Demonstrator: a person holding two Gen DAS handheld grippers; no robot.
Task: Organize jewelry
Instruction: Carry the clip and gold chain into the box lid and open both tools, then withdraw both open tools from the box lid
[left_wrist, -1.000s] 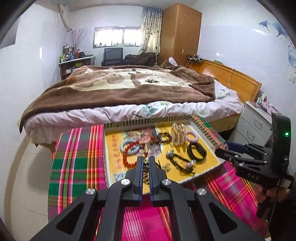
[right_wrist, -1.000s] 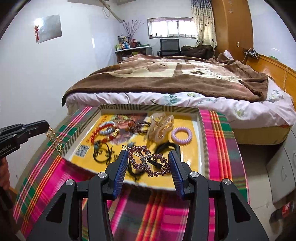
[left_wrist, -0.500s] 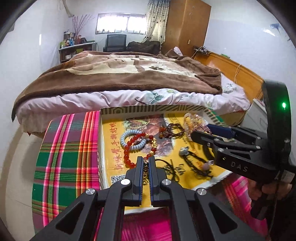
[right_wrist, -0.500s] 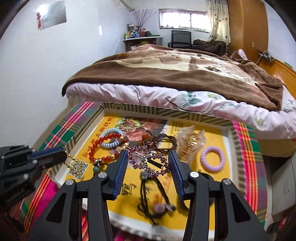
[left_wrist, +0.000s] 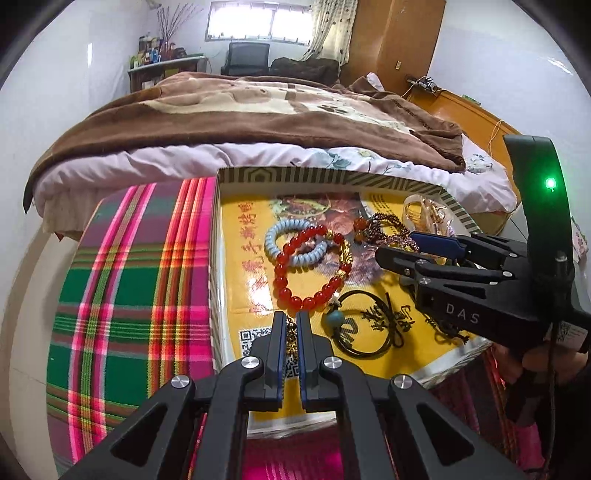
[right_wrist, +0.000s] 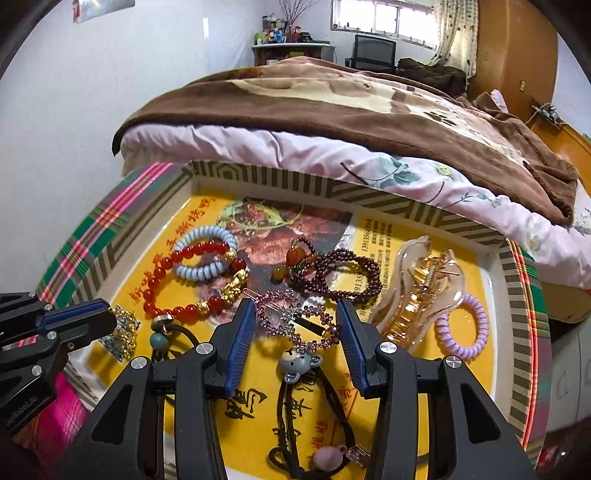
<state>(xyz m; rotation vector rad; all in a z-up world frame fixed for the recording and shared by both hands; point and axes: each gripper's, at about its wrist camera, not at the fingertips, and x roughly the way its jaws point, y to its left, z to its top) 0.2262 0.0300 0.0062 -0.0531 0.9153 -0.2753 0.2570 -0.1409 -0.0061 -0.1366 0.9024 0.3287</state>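
A yellow-lined tray (left_wrist: 236, 280) (right_wrist: 509, 288) holds jewelry. My left gripper (left_wrist: 291, 325) is shut on a gold bead chain (left_wrist: 291, 341) that hangs over the tray's front left corner; the chain (right_wrist: 123, 326) also shows in the right wrist view. My right gripper (right_wrist: 295, 314) is shut on a purple rhinestone hair clip (right_wrist: 295, 323) and holds it above the tray's middle. In the tray lie a red bead bracelet (left_wrist: 306, 269) (right_wrist: 184, 280), a pale blue bracelet (left_wrist: 291, 245) (right_wrist: 205, 251), a dark garnet bracelet (right_wrist: 336, 273), a clear amber claw clip (right_wrist: 417, 291) and a lilac coil tie (right_wrist: 461, 326).
The tray sits on a plaid cloth (left_wrist: 129, 295). Black hair ties with charms (right_wrist: 299, 365) (left_wrist: 365, 328) lie at the tray's front. A bed with a brown blanket (left_wrist: 240, 114) stands right behind the table. A wooden wardrobe (left_wrist: 391, 40) is at the back.
Both grippers have moved forward and down over the tray with their loads. The right gripper has come leftward, close beside the left one.
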